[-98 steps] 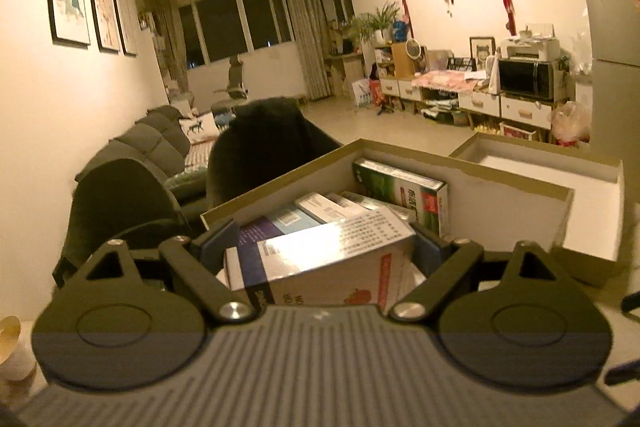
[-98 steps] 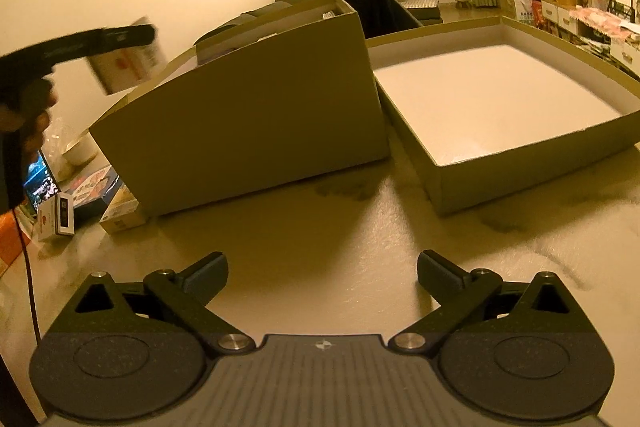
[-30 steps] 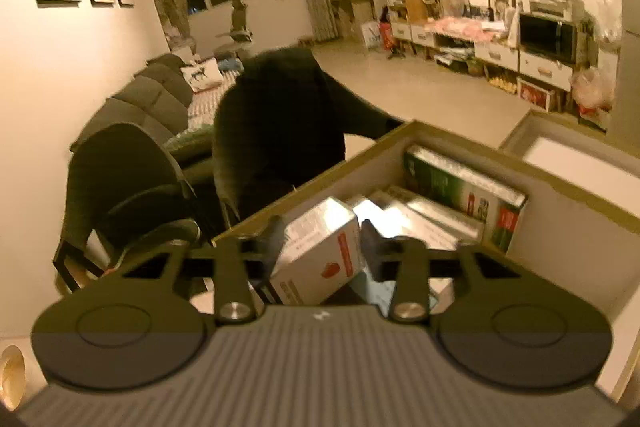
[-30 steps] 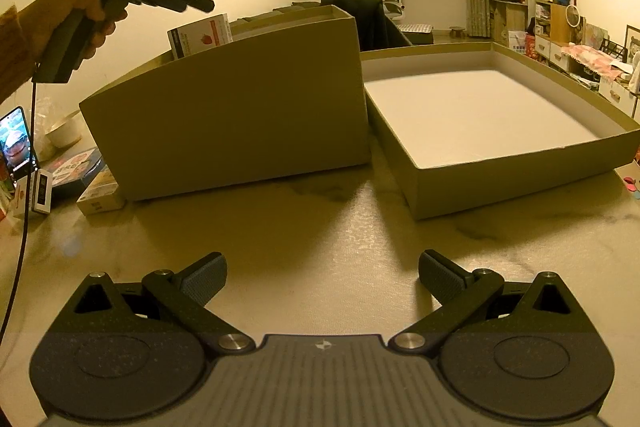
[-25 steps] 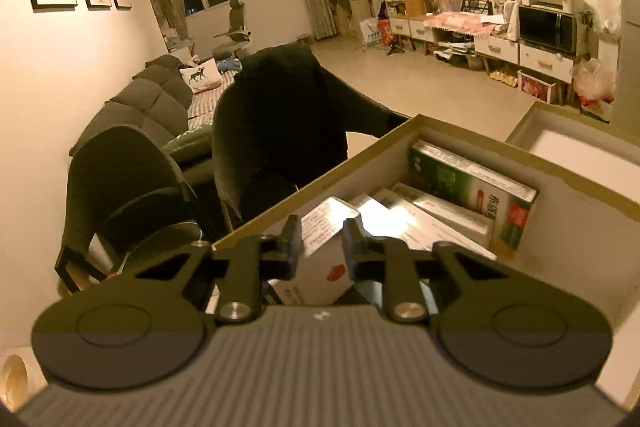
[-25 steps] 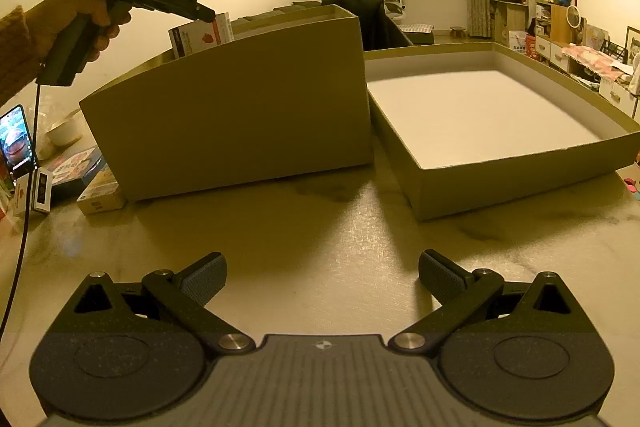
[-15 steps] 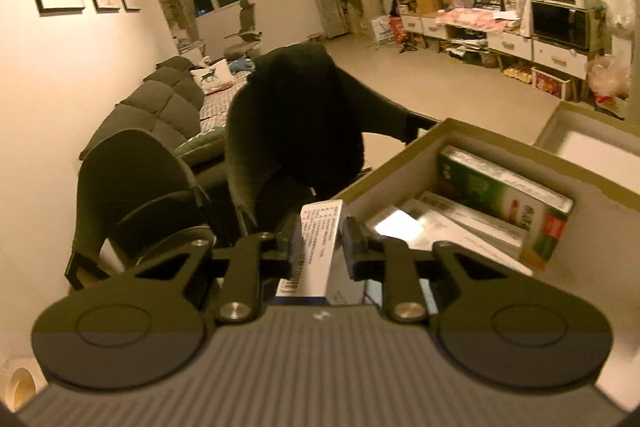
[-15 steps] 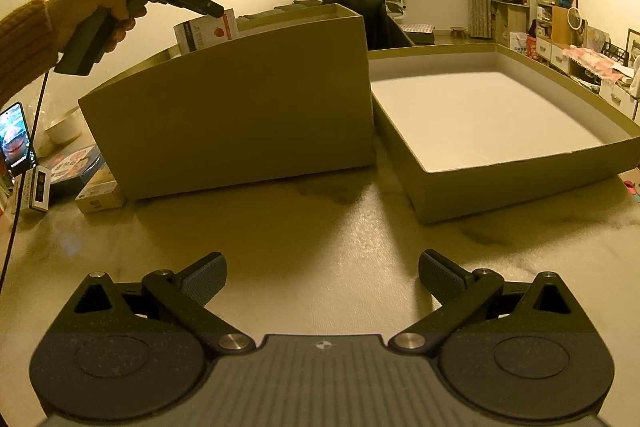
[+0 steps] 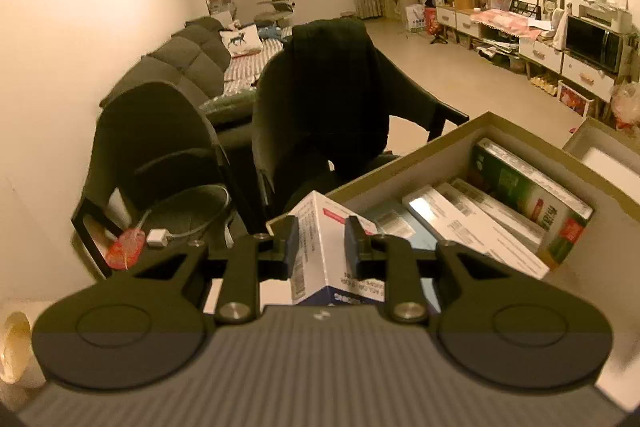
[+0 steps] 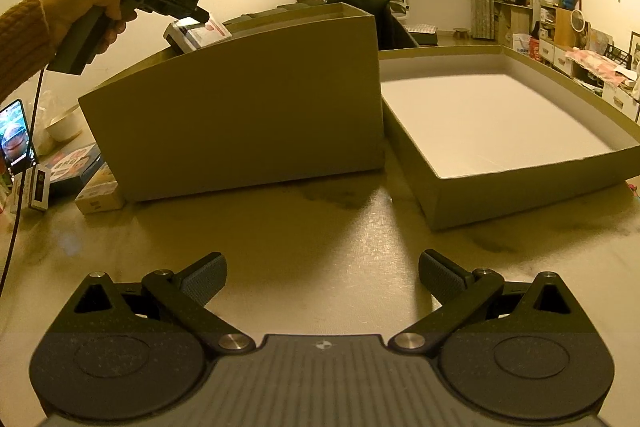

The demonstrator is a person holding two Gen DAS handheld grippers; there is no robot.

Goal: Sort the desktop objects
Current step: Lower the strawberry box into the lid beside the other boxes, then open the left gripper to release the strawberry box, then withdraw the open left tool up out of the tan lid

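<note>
Pinching a small white carton (image 9: pixel 326 247) between my left gripper (image 9: pixel 320 241) fingers, I hold it at the near left corner of the tall cardboard box (image 10: pixel 248 107); the jaws are easing apart a little, though the pads press on its sides. My right gripper (image 10: pixel 320 277) hangs over the bare tabletop (image 10: pixel 320 219) with its fingers spread wide and nothing between them. At one o'clock of the carton, other cartons lie packed inside the box, a green one (image 9: pixel 528 199) leaning on the far wall. At two o'clock sits a shallow tray (image 10: pixel 520 195), nothing in it. I judge the step as placing this carton among the packed ones; next calls for lowering it into the gap, then letting go.
</note>
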